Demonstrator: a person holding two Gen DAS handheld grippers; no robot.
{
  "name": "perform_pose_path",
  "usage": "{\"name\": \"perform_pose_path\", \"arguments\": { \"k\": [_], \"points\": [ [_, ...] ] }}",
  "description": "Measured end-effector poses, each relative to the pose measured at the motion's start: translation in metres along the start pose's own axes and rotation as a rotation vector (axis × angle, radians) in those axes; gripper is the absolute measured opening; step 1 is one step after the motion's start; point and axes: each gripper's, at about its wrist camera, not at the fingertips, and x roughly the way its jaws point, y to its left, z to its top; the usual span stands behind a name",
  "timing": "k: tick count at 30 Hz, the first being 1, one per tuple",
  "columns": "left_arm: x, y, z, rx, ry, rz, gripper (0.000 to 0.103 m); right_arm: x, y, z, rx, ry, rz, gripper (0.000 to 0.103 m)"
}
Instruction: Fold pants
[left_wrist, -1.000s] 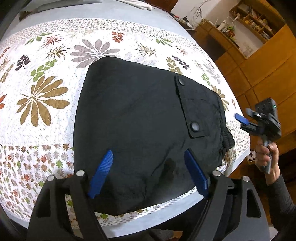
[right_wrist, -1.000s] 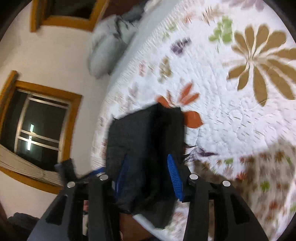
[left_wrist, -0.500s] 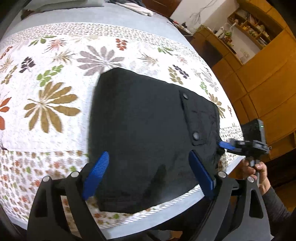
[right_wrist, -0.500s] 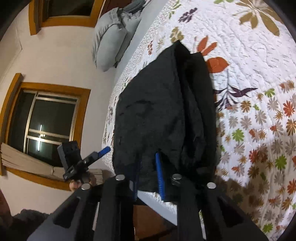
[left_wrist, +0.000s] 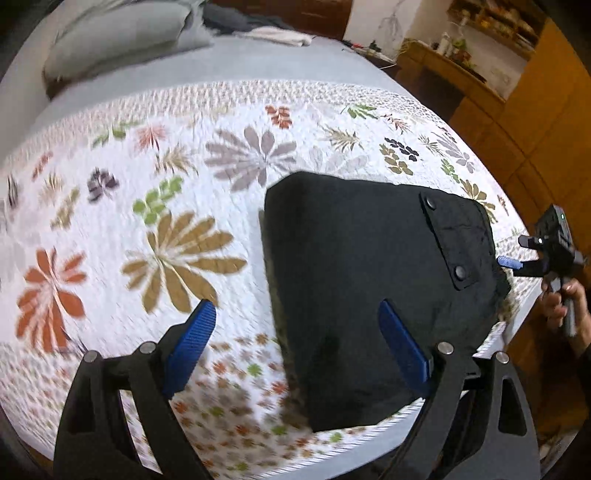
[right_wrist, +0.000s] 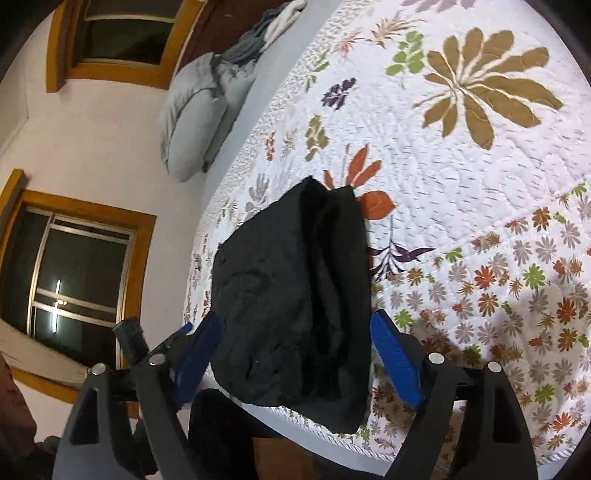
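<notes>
Pants (left_wrist: 373, 280), black and folded into a thick bundle, lie at the near edge of the quilt (left_wrist: 192, 206); no writing shows on them, only two snaps on a pocket flap (left_wrist: 447, 240). Left gripper (left_wrist: 295, 339) is spread wide and holds nothing, one finger over the cloth. Right gripper (right_wrist: 295, 354) is also released, its fingers straddling the bundle's end. Pillows (right_wrist: 199, 118) lie beyond.

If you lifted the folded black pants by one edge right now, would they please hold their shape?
Probably not: the black pants look like soft, crumpled cloth with loose layered folds, so they would likely droop and unfold. They seem light, and would probably bunch against the quilt if pushed.
</notes>
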Motion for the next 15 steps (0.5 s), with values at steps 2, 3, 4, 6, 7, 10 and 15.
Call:
{"name": "perform_pose_path", "arguments": {
  "k": [2,3,4,6,7,10,15],
  "points": [
    [-0.002,0.001,0.002,0.024,-0.013,0.009,0.089,0.004,-0.003,0.001,0.017,0.015,-0.022,0.088],
    [-0.002,0.002,0.004,0.032,-0.02,0.003,0.089,0.007,0.003,0.004,0.021,0.02,-0.028,0.088],
    [-0.001,0.004,0.005,0.037,-0.025,-0.004,0.089,0.009,0.003,0.005,0.022,0.024,-0.04,0.088],
    [0.003,0.006,0.007,0.037,-0.025,-0.023,0.089,0.011,0.005,0.006,0.026,0.034,-0.05,0.09],
    [0.006,0.009,0.009,0.032,-0.02,-0.039,0.089,0.012,0.006,0.006,0.028,0.041,-0.055,0.091],
    [0.014,0.013,0.012,0.025,-0.007,-0.066,0.089,0.016,0.009,0.009,0.021,0.057,-0.073,0.093],
    [0.029,0.024,0.019,-0.022,0.034,-0.134,0.089,0.017,0.009,0.012,0.022,0.065,-0.081,0.094]
  ]
}}
